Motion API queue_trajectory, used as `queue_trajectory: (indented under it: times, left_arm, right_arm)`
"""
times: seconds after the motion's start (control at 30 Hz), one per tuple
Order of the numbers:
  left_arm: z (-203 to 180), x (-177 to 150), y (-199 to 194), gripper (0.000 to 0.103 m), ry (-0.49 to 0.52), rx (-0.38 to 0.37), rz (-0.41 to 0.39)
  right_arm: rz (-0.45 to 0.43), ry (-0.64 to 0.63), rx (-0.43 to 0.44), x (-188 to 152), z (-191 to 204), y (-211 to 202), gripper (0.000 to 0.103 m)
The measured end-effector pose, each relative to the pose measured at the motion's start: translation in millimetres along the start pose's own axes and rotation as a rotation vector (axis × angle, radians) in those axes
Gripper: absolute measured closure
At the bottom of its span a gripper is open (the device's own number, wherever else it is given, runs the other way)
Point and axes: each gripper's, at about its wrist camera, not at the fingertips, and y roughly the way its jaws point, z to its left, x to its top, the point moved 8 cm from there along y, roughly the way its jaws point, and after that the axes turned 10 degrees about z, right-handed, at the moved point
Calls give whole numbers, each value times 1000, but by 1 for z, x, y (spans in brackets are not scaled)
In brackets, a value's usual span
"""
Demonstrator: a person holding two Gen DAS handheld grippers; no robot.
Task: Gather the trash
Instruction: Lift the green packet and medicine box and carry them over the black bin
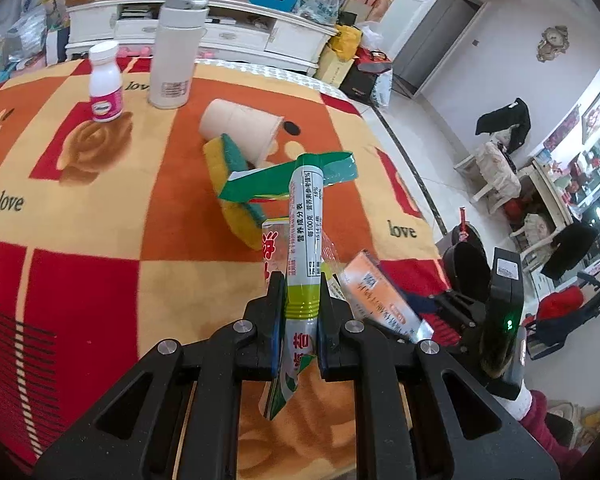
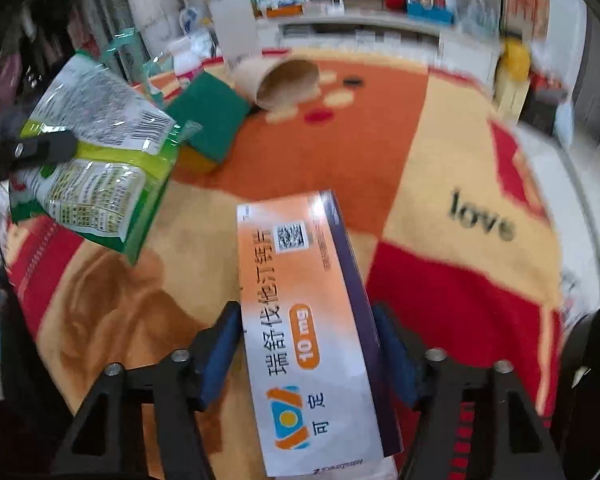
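Left gripper [image 1: 300,300]: we see its jaws clamped on a flattened green and white snack wrapper [image 1: 303,216], which sticks up and away from the fingers over the near part of the table.
Right gripper [image 2: 304,344]: a white and orange medicine box [image 2: 308,320] lies lengthwise between its blue pads; they sit at the box's two long sides, and through the blur we cannot tell whether they press on it.
Box in the left view: we find the same box [image 1: 380,300] just right of the left gripper, near the table's near right edge.
Blanket [image 1: 80,280]: a red, orange and cream checked cover printed with "love" spreads over the whole table.
Sponge [image 1: 232,168]: yellow with a green face, it lies just beyond the wrapper, towards the middle of the table.
Paper cup [image 1: 240,128]: it lies tipped on its side, touching the sponge's far end, mouth facing right.
White flask [image 1: 176,48]: it stands upright on the far part of the table.
Pill bottle [image 1: 106,84]: white with a pink label, it stands upright left of the flask.
Sideboard [image 1: 220,28]: white and cluttered, it runs behind the table.
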Motion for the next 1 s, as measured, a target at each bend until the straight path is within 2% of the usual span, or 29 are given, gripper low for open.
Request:
queue_trajectory:
  times: [0.13, 0.27, 0.77, 1.0]
  left_arm:
    - [-18, 8, 3, 92, 30, -16, -10]
    - [-41, 15, 11, 92, 62, -28, -8]
    - [-134, 34, 60, 92, 216, -67, 35]
    - [-166, 37, 87, 92, 209, -149, 81]
  right_arm:
    - [-65, 4, -40, 3, -11, -25, 45]
    - [-110, 62, -61, 1, -36, -50, 45]
    - [-157, 263, -130, -41, -128, -97, 45]
    - [-160, 370, -172, -71, -175, -112, 45]
